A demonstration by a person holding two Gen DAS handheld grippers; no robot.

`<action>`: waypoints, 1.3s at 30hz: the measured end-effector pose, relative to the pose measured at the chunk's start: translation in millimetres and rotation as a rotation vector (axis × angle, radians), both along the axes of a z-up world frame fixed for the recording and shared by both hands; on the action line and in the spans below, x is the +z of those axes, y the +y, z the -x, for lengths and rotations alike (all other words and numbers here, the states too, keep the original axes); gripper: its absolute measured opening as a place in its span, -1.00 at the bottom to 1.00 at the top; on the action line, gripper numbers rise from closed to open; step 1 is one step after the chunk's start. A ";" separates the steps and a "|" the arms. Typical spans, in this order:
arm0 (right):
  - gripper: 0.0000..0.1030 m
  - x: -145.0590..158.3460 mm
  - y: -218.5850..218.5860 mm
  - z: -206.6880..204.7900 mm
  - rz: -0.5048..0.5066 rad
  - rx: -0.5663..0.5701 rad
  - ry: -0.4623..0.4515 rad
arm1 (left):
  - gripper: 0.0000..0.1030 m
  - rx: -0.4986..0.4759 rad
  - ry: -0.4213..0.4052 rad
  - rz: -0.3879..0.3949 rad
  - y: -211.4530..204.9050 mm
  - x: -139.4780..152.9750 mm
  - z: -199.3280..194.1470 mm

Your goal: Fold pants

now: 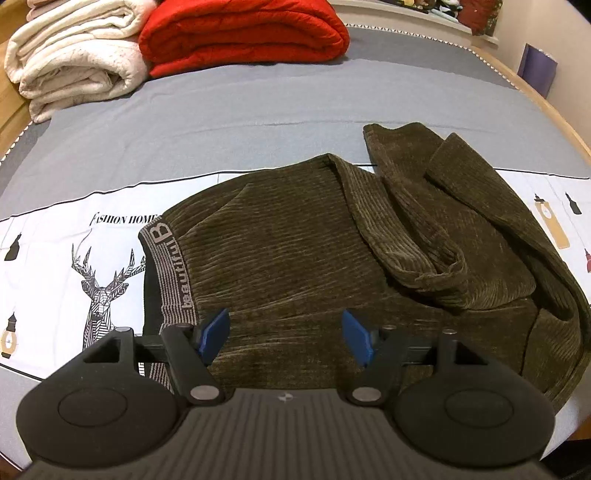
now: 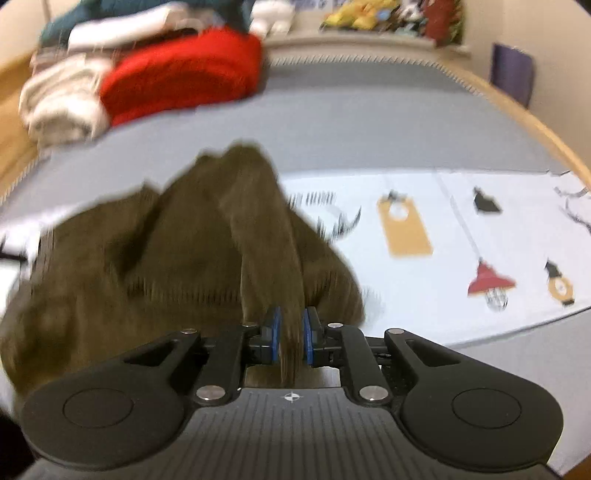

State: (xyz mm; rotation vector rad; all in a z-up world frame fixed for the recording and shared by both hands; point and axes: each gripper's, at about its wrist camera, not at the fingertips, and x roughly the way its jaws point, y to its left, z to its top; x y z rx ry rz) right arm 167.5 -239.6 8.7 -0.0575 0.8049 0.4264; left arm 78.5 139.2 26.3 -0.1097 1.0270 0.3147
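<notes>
One bed (image 1: 258, 110) fills both views, covered in grey, with one white printed sheet (image 1: 55, 258) laid across it that carries a line-drawn stag, lettering and small lantern and bottle motifs. Ahead of both tongs, at the far end of the bed, lie two folded blankets side by side: one cream (image 1: 74, 62) and one red (image 1: 243, 33). The right wrist view shows more folded cloth stacked behind them, too blurred to count.

There is one pair of dark olive corduroy pants (image 1: 295, 258), lying on the printed sheet directly ahead of and under the left tongs. Its one waistband (image 1: 166, 280), grey with woven letters, sits just left of the left tongs' left pad. The two legs are doubled back over the seat area, ahead and to the right of those tongs, bunched rather than flat.

Two tongs show, one per view. The left tongs (image 1: 286, 338) point steeply down at the pants near the waistband; their blue pads (image 1: 214, 334) stand well spread, with corduroy lying below the gap and nothing pressed between them. Whether the tips touch the fabric cannot be told.

The right tongs (image 2: 291, 334) point down at a shallower slant over the right side of the pants. Their blue pads (image 2: 274, 334) are drawn close together and pinch a raised ridge of corduroy that runs from the gap up and away over the heap. This view is smeared with motion blur, so finer detail of the fold is unreadable.
</notes>
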 end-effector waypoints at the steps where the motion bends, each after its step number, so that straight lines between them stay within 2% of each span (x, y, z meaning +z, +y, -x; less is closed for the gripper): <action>1: -0.52 1.2 2.6 -2.2 -0.001 -0.004 -0.022 | 0.45 -0.002 -0.002 0.001 -0.3 0.4 -0.6; 5: -0.23 2.6 28.4 -14.8 0.021 -0.006 -0.050 | 0.48 -0.007 -0.004 0.005 -2.4 0.6 -3.1; 10: -0.18 -8.8 76.7 -38.1 0.087 0.050 -0.059 | 0.48 0.000 0.002 0.004 -0.7 -1.5 -4.4; 13: -0.09 -19.7 106.7 -49.0 0.176 0.097 -0.095 | 0.48 0.001 0.010 -0.002 2.8 -2.8 -4.3; 19: -0.09 -47.1 145.3 -68.0 0.361 0.155 -0.119 | 0.48 0.012 0.018 -0.015 16.8 -3.6 0.0; 27: -0.12 -71.1 166.7 -85.4 0.488 0.166 -0.079 | 0.49 0.047 0.023 -0.012 36.8 -2.6 7.6; 28: -0.18 -72.9 166.9 -86.8 0.492 0.161 -0.073 | 0.49 0.049 0.022 -0.008 37.7 -2.4 7.9; 29: -0.37 -73.1 165.4 -87.2 0.493 0.149 -0.075 | 0.49 0.051 0.022 -0.004 37.8 -2.2 7.9; 30: -0.45 -72.2 163.2 -87.2 0.489 0.136 -0.080 | 0.49 0.051 0.020 0.001 37.6 -1.6 8.0; 32: -0.73 -63.5 152.4 -87.8 0.429 0.101 -0.082 | 0.49 0.049 0.019 0.004 35.5 -1.0 7.4; 36: -0.80 -31.4 113.5 -84.2 0.300 -0.031 -0.106 | 0.49 0.031 0.019 0.003 24.7 -1.5 6.6; 39: -0.86 -9.6 66.0 -82.7 0.224 -0.137 -0.098 | 0.49 0.010 0.017 -0.001 14.1 -2.2 6.3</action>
